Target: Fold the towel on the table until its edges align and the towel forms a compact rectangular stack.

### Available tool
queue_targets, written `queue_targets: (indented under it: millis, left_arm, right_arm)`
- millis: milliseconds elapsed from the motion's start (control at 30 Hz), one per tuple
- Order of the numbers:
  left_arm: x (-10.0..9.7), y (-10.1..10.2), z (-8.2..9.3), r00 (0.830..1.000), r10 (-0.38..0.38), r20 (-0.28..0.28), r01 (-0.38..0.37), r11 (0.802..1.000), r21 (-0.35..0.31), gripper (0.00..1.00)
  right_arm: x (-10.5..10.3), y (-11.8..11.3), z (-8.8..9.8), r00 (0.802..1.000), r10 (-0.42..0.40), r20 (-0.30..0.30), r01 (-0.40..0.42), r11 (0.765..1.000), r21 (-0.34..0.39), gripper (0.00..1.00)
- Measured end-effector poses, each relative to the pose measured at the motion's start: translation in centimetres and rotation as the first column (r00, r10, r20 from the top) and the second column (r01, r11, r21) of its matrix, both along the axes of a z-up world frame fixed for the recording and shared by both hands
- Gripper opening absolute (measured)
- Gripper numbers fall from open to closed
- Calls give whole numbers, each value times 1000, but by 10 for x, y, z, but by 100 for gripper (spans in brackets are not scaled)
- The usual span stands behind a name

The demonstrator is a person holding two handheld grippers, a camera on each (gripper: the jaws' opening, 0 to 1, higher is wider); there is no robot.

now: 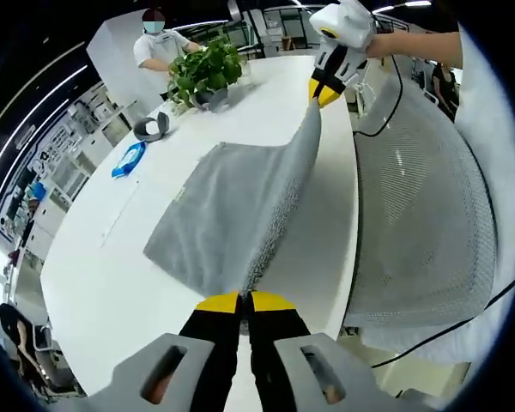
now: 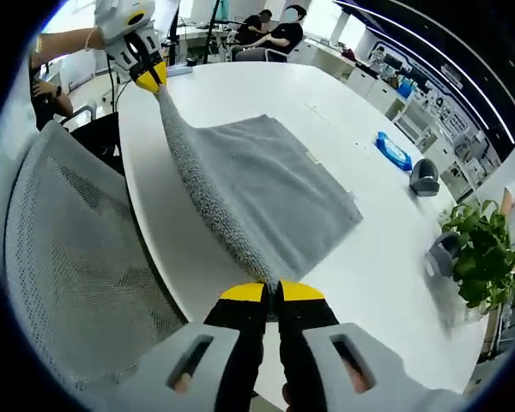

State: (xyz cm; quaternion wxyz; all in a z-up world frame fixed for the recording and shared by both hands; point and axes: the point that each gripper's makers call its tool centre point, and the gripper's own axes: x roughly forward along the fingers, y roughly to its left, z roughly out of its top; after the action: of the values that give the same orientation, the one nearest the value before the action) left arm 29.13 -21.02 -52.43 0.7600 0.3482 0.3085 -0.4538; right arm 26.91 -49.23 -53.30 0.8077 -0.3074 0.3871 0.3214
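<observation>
A grey towel (image 1: 232, 206) lies across the white table (image 1: 112, 283), its near edge lifted and stretched taut between both grippers. My left gripper (image 1: 244, 302) is shut on one corner of that edge. The right gripper (image 1: 324, 93) shows at the top of the left gripper view, shut on the other corner. From the right gripper view, my right gripper (image 2: 271, 293) pinches the towel (image 2: 275, 184) corner, and the left gripper (image 2: 148, 79) holds the far corner at top left. The rest of the towel rests flat on the table (image 2: 395, 257).
A grey mesh chair back (image 1: 429, 215) stands against the table's near edge, also seen as the chair (image 2: 69, 257). A potted plant (image 1: 204, 73), a tape roll (image 1: 152, 127) and a blue packet (image 1: 129, 159) sit farther along. People sit beyond the table.
</observation>
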Motion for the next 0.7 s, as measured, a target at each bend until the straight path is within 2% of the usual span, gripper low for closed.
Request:
queue_targets:
  millis: [233, 333, 367, 467, 600, 700]
  left_arm:
    - [34, -2, 8, 999, 14, 36, -14, 1000, -2, 2]
    - [56, -3, 11, 998, 30, 59, -30, 1000, -1, 2]
    - [58, -4, 11, 998, 32, 61, -32, 999, -1, 2]
    - [81, -6, 16, 995, 55, 81, -56, 998, 2, 2]
    - [108, -7, 10, 993, 82, 91, -84, 996, 17, 2]
    - [121, -8, 4, 992, 101, 81, -103, 995, 17, 2]
  right_arm:
    - [34, -1, 12, 999, -3, 35, 3, 1000, -13, 2]
    - [54, -2, 17, 998, -22, 55, 22, 1000, -5, 2]
    - [59, -3, 17, 998, -24, 58, 25, 1000, -8, 2]
    - [77, -4, 20, 996, -30, 78, 32, 999, -32, 2]
    - [99, -5, 18, 995, -51, 85, 53, 998, -31, 2]
    - [110, -6, 14, 994, -62, 87, 65, 997, -32, 2]
